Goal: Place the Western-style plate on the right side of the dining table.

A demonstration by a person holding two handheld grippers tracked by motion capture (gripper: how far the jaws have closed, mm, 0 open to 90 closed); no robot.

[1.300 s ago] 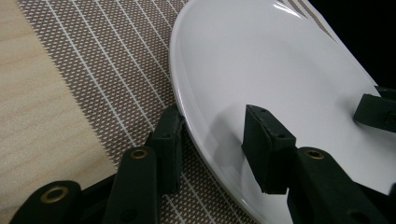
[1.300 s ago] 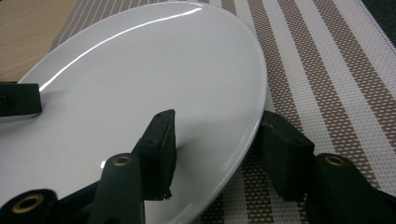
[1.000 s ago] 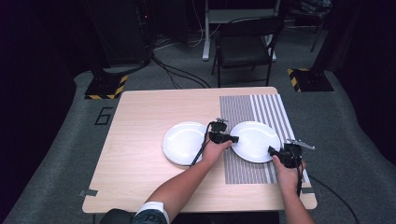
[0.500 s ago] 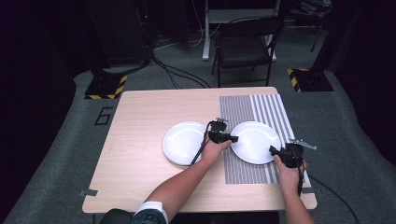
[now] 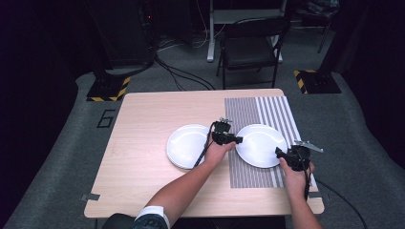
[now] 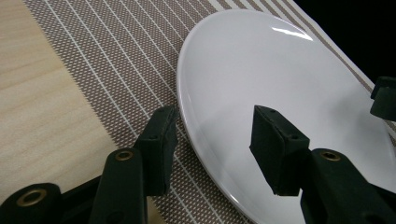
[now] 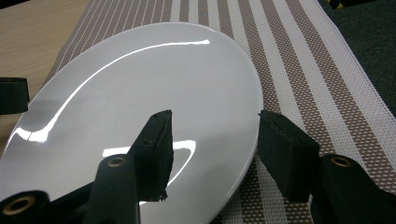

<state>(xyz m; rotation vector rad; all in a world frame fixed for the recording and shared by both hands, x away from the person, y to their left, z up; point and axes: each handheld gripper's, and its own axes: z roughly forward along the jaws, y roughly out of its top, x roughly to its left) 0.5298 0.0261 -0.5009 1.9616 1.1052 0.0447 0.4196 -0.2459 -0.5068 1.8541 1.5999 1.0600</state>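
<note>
Item: white plate [image 5: 260, 144] on striped placemat [image 5: 272, 112], right half of worktop [image 5: 143, 143], second plate [image 5: 187, 145] at left; left hand-held gripper [image 5: 237, 139] and right hand-held gripper [image 5: 278, 152] straddle opposite rims, jaws apart, just been opening; judgement: finish releasing, then withdraw level, avoiding rim

Overhead light falls evenly on the worktop [image 5: 153, 143] while the room behind it is dim. Bright glare streaks the white plate [image 7: 140, 93] between the tongs. Close views are sharp, the high view soft.
</note>
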